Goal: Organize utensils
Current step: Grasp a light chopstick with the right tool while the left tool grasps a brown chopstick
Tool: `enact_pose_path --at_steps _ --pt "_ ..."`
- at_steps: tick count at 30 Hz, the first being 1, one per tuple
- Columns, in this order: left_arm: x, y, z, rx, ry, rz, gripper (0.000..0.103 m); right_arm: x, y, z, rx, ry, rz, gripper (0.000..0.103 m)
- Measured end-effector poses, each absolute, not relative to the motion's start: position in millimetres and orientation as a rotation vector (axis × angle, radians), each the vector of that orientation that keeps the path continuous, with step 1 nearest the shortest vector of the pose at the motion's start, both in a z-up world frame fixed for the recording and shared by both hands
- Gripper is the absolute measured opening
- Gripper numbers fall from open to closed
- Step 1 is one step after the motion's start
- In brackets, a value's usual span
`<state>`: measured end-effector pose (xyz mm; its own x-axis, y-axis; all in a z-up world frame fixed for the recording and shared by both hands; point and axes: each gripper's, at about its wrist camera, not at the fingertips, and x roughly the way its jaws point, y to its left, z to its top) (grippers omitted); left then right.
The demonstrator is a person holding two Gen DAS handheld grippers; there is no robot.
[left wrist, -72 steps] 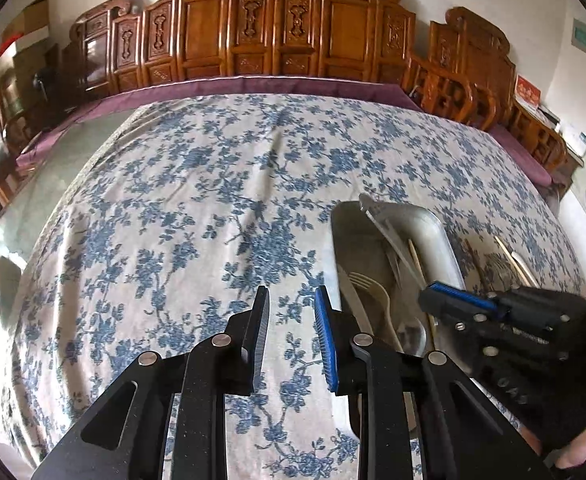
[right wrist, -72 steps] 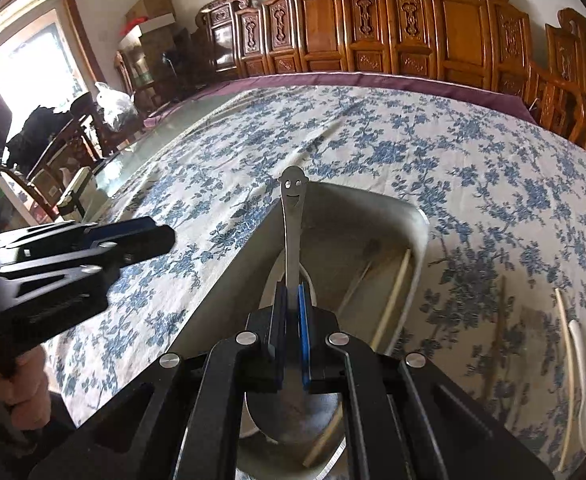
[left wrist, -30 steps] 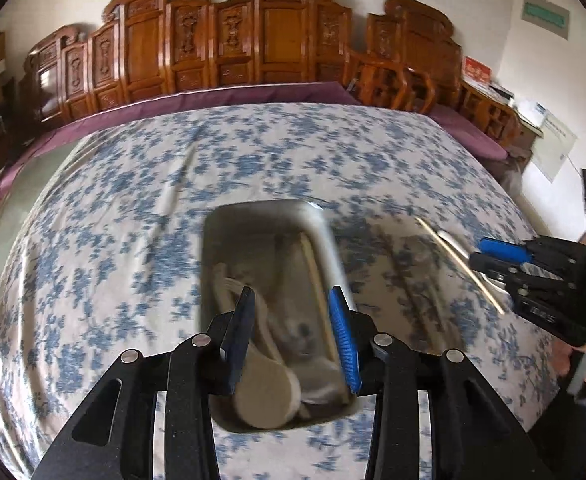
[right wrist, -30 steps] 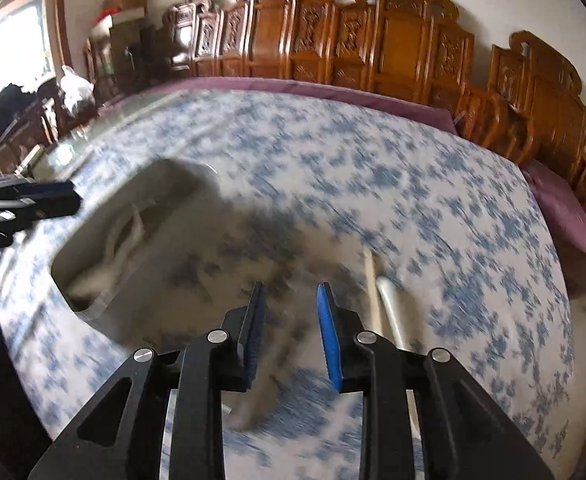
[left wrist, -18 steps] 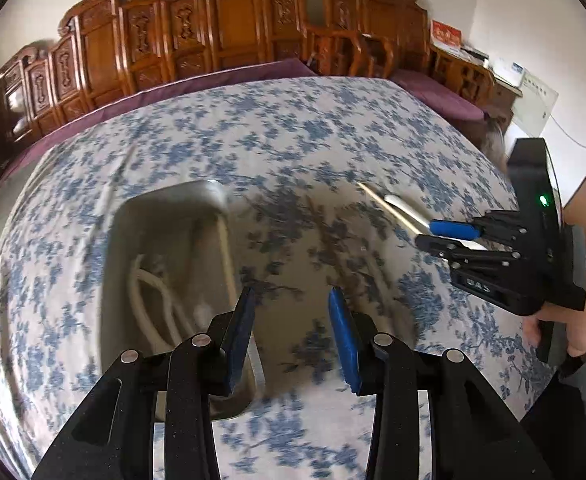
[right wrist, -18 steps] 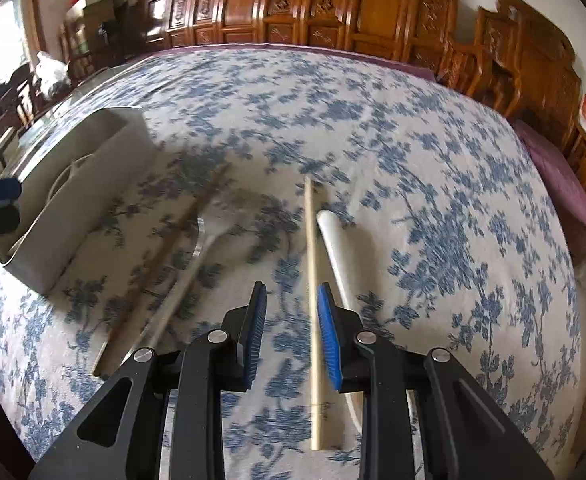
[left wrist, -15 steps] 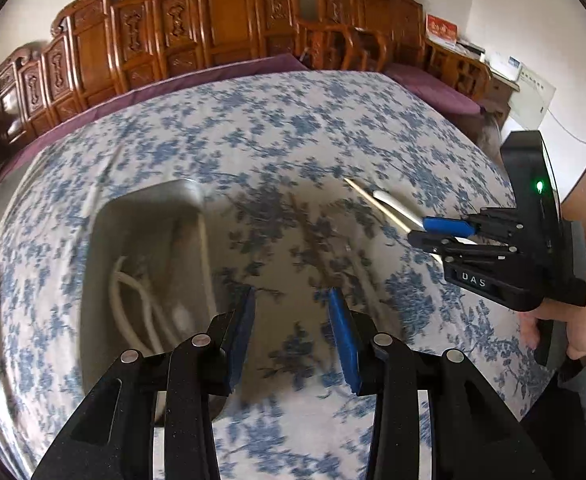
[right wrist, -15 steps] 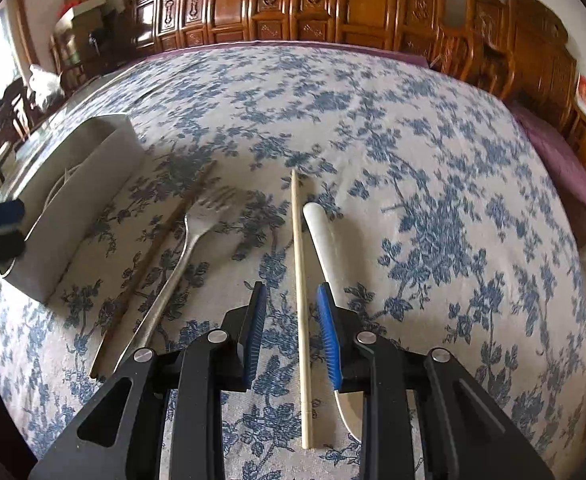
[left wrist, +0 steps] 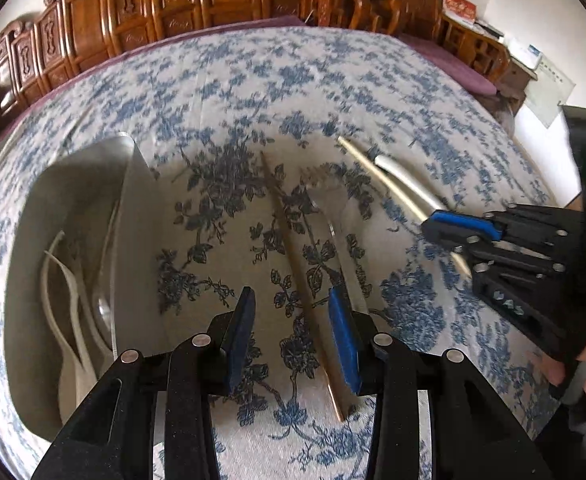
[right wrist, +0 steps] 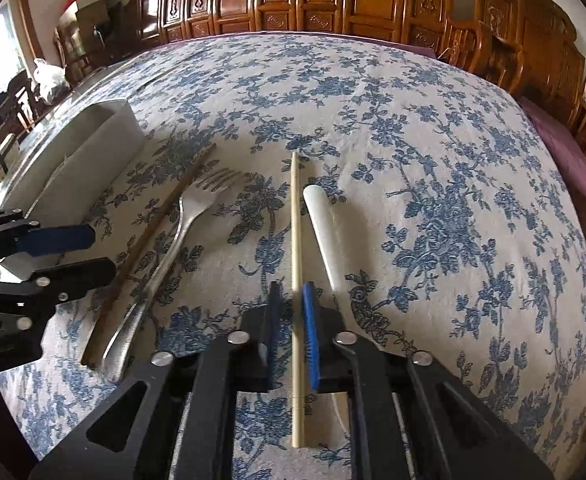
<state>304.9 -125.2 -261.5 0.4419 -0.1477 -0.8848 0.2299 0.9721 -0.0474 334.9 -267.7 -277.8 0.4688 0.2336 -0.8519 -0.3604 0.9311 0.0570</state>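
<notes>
Your right gripper [right wrist: 292,336] is closing w/ the pale chopstick [right wrist: 296,248] between its jaws. Left gripper [left wrist: 291,336] is apart & empty over the darker chopstick [left wrist: 293,256], fork [right wrist: 181,232] beside it

A pale chopstick [right wrist: 296,240] lies flat beside a white spoon [right wrist: 325,220]. A steel fork [right wrist: 173,248] and darker chopstick [right wrist: 149,236] lie parallel nearby. The grey bin [left wrist: 73,200] holds white utensils.

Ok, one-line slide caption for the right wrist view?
Right hand-held gripper closing around pale wooden chopstick on blue-floral tablecloth, white plastic spoon alongside.
</notes>
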Motion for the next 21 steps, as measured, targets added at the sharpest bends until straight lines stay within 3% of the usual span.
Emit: enact_pose_path --at_steps 4,9,14,17,21 --pt "310.0 -130.0 -268.0 0.092 1.104 -0.238 0.035 335.7 -267.8 -277.8 -0.137 1.024 0.35 0.006" --pt "315.5 -138.6 -272.9 0.129 1.115 -0.238 0.021 335.9 -266.3 -277.6 -0.149 1.025 0.35 0.006" --pt "317.0 -139.9 -273.7 0.142 1.105 -0.225 0.018 331.9 -266.3 -267.9 -0.126 0.995 0.364 0.006" --pt "316.3 -139.2 -274.0 0.145 1.1 -0.231 0.007 331.3 -265.7 -265.1 -0.117 0.983 0.364 0.006" --pt "315.6 -135.5 -273.5 0.13 1.114 -0.25 0.004 330.3 -262.5 -263.7 -0.119 0.976 0.368 0.006"
